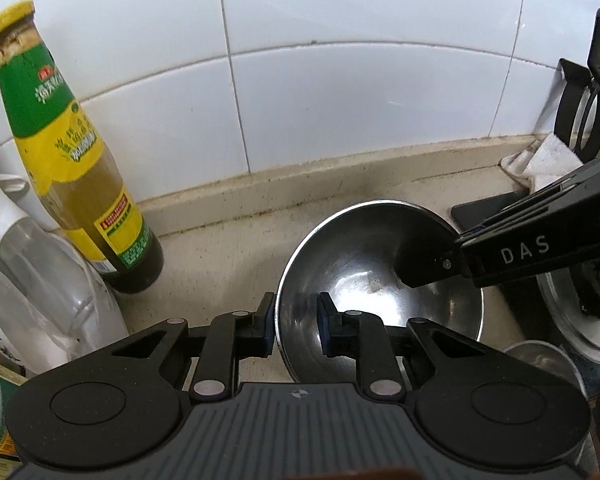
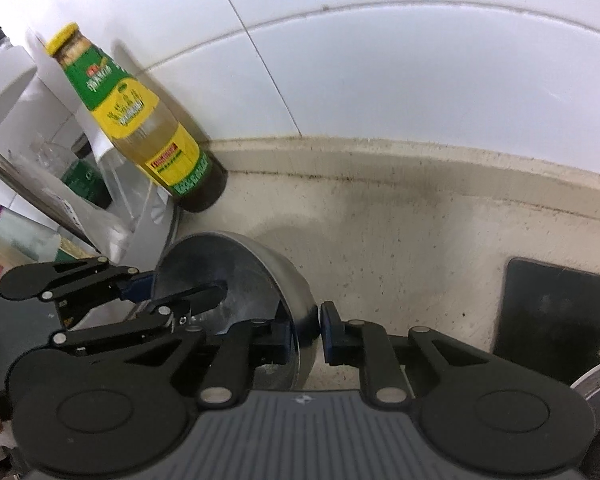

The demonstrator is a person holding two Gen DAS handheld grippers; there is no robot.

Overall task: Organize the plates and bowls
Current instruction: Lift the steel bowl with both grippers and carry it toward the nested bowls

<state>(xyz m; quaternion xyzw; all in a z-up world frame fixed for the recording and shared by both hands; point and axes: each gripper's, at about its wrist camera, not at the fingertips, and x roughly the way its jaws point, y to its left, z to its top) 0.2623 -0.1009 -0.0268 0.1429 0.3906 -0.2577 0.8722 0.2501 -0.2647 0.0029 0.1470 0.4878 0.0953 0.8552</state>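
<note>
From the left wrist, the left gripper [image 1: 296,316] straddles the near rim of a steel bowl [image 1: 364,264] that sits on the beige counter [image 1: 228,256], close to the tiled wall [image 1: 340,92]. One finger is outside the wall of the bowl and touches it; the other is inside, with a gap between its pad and the metal, so the jaws stand open around the rim and do not pinch it. The right gripper [image 1: 424,264] reaches in from the right, one dark finger lying inside the bowl over its far-right rim. A bottle [image 1: 72,152] with a yellow cap and a green and yellow label stands upright to the left, well apart from the bowl. A folded white cloth [image 1: 540,160] lies by the wall at the right.

From the right wrist, the right gripper [image 2: 305,330] sits astride the bowl [image 2: 228,280] at its rim, one finger inside and one outside, both pads against the metal, clamped on it. The left gripper [image 2: 180,286] shows at the left, one finger inside the bowl and the other outside it. The bottle [image 2: 140,120] stands beyond the bowl. A black mat [image 2: 556,320] lies on the counter [image 2: 400,240] to the right.
</note>
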